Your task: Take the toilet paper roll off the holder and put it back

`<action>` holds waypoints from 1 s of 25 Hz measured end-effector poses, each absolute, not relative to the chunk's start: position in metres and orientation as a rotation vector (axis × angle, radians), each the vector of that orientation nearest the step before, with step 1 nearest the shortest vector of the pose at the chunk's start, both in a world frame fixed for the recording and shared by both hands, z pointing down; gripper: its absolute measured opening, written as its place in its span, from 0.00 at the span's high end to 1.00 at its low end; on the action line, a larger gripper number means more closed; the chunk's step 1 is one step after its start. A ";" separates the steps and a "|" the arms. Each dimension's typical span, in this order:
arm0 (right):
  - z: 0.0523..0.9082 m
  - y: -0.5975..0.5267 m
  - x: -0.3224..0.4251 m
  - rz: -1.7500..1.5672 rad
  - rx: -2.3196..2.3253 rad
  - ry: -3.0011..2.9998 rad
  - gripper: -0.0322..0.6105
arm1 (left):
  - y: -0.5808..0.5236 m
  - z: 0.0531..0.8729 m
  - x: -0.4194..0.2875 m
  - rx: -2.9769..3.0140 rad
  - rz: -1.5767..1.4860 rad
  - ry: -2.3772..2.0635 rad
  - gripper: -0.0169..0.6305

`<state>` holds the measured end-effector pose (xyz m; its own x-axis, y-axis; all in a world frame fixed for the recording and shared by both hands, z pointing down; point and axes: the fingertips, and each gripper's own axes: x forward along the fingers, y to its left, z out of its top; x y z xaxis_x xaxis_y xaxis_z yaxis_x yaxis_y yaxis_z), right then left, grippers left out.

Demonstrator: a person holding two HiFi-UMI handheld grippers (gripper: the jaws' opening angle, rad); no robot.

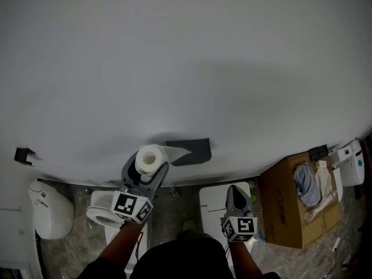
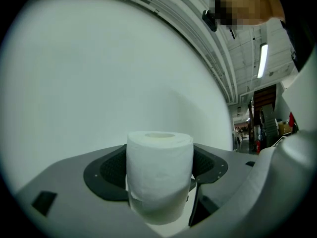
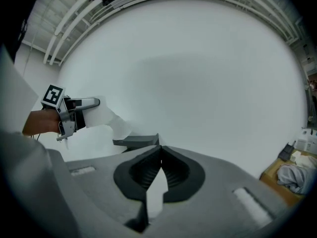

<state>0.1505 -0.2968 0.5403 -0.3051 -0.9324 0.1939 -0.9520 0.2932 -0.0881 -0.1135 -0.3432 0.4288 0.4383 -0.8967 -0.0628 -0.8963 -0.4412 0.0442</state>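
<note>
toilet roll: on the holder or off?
Off. The left gripper grips the roll between its jaws, beside the grey holder on the wall, not on it.

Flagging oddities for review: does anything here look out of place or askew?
The toilet paper roll is off the wall holder, clamped in the left gripper; its loose tail trails toward the holder. Otherwise nothing stands out.

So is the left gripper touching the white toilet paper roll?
Touching. In the left gripper view the left gripper presses its black pads on both sides of the white toilet paper roll.
</note>
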 end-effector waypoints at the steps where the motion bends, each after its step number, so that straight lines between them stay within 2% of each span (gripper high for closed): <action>1: 0.536 -0.288 0.146 0.269 1.781 -2.440 0.95 | -0.329 0.426 -0.123 2.658 -0.124 -1.673 0.42; 14: 0.502 -0.175 0.070 0.177 1.734 -2.532 0.95 | -0.141 0.438 -0.243 2.474 -0.072 -1.926 0.42; 25: 0.510 -0.077 0.018 0.205 1.626 -2.589 0.95 | -0.028 0.469 -0.288 2.362 -0.035 -1.999 0.42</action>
<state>0.0182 -0.0768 0.5099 -0.4345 -0.8903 0.1362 -0.9007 0.4285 -0.0717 -0.2885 -0.0284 0.4689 0.1658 -0.9861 0.0132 -0.9850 -0.1649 0.0508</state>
